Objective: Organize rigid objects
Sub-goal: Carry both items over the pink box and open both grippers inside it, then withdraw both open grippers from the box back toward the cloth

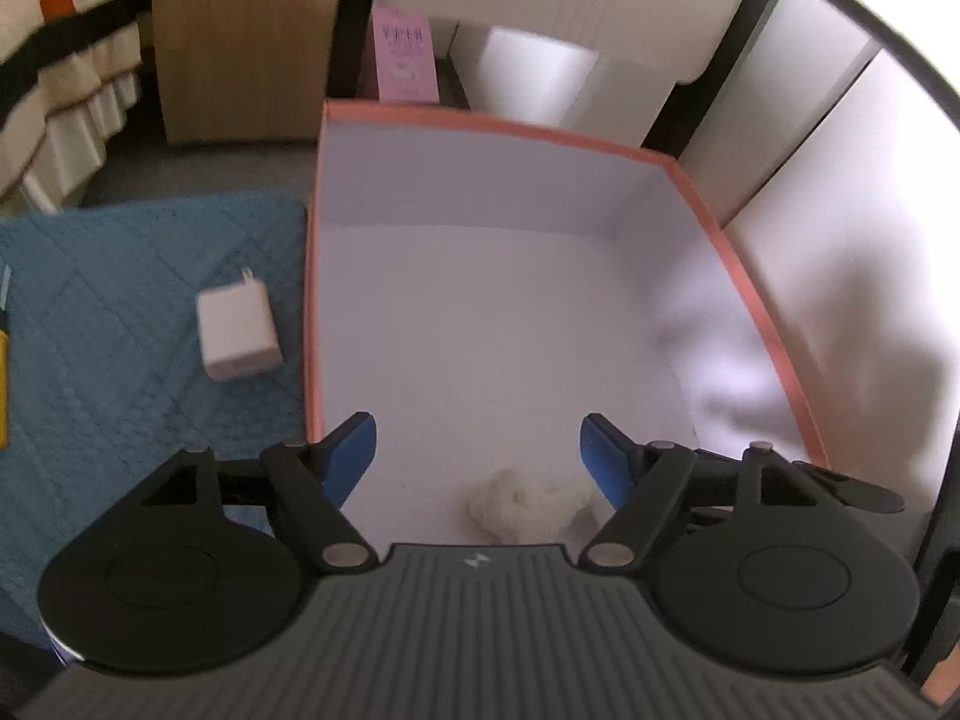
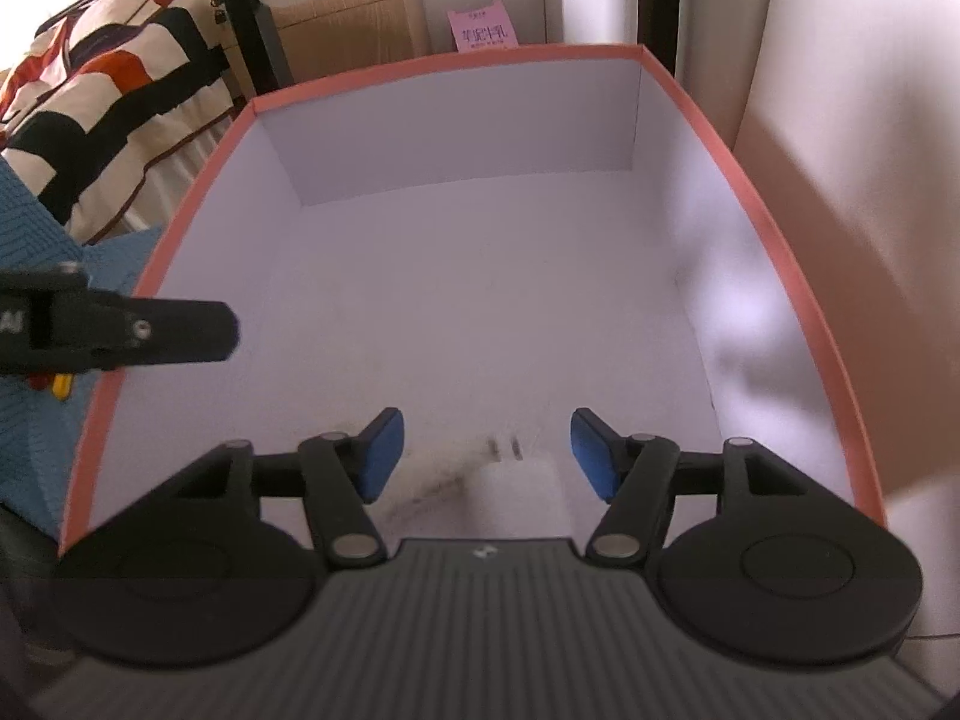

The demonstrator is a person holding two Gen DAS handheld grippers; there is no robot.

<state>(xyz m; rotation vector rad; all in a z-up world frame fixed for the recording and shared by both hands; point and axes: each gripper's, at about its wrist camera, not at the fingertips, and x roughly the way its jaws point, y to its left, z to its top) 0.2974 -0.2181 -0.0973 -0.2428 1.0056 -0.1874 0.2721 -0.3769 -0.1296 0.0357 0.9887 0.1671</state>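
A white box with an orange rim (image 1: pixel 738 264) stands beside a blue quilted mat (image 1: pixel 120 312). A white plug charger (image 1: pixel 239 333) lies on the mat left of the box. A white fluffy item (image 1: pixel 522 507) lies on the box floor near its front. My left gripper (image 1: pixel 478 456) is open and empty above the box's front part. My right gripper (image 2: pixel 485 453) is open and empty over the same box (image 2: pixel 774 252); a white blurred object (image 2: pixel 516 495) lies below it. The left gripper's finger (image 2: pixel 180 333) shows at the left of the right wrist view.
A yellow object (image 1: pixel 3 384) lies at the mat's left edge; small yellow and red things (image 2: pixel 57 385) show there in the right wrist view. A striped bed cover (image 2: pixel 102 96), a wooden cabinet (image 1: pixel 240 42), a pink card (image 1: pixel 403 57) and a white wall (image 2: pixel 852 120) surround the box.
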